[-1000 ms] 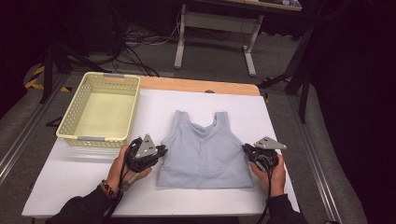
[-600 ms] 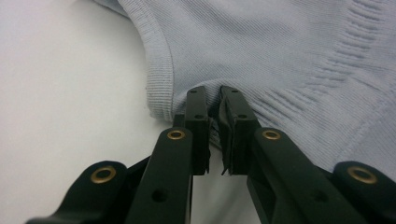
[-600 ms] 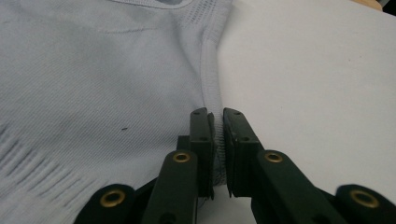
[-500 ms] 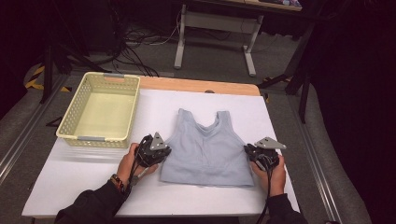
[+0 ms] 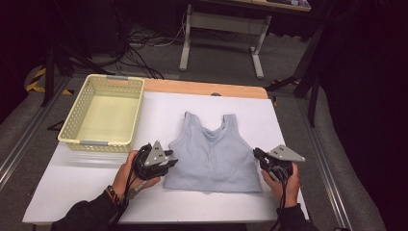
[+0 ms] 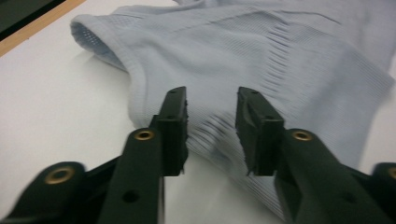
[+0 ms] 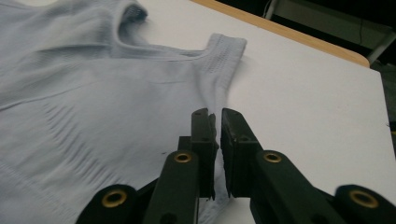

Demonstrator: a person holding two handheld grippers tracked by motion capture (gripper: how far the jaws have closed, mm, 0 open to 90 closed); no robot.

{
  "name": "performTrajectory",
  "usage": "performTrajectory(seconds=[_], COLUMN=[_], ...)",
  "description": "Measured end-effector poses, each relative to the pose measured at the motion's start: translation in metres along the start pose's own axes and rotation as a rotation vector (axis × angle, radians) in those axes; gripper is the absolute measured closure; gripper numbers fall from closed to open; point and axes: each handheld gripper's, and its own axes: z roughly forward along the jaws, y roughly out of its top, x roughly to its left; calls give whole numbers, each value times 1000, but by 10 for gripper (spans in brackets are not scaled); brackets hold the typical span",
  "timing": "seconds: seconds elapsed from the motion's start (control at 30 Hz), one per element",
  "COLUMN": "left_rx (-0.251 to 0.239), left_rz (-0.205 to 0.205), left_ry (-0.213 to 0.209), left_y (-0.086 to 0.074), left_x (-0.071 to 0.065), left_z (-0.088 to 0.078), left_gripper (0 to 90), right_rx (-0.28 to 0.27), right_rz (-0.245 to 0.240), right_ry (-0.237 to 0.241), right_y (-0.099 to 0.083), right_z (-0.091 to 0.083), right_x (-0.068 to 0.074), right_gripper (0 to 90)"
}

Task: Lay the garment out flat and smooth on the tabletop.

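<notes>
- A pale blue tank top (image 5: pixel 211 156) is lying flat on the white worktop (image 5: pixel 72 178), straps pointing away from the person, hem toward them.
- The left gripper (image 6: pixel 210 112) is spreading its jaws over the left edge, gripping nothing.
- The right gripper (image 7: pixel 217 128) is pinching the right edge.
- No writing is showing.
</notes>
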Motion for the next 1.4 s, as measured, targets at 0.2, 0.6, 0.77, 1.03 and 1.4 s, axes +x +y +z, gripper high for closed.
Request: performTrajectory(seconds=[0.2,0.6,0.77,1.03,1.4], left_rx=[47,156,173,214,205], left_rz=[29,47,81,206,105], left_ry=[-108,-139,-119,-80,-104], left_y=[-19,-31,-28,-28,-49], left_x=[-25,-26,-28,-35,-35], left_z=[-9,4,4,-6,-35], left_gripper=[484,595,741,832,829], right_rx=[42,156,156,121,105], right_rz=[10,92,109,130,112], right_ry=[40,11,13,1,-4], right_y=[-12,-36,-38,-37,-36], right_z=[-10,-6,-3,-4,-4], right_x=[13,8,5,4,3], right_gripper=[820,650,632,462,416])
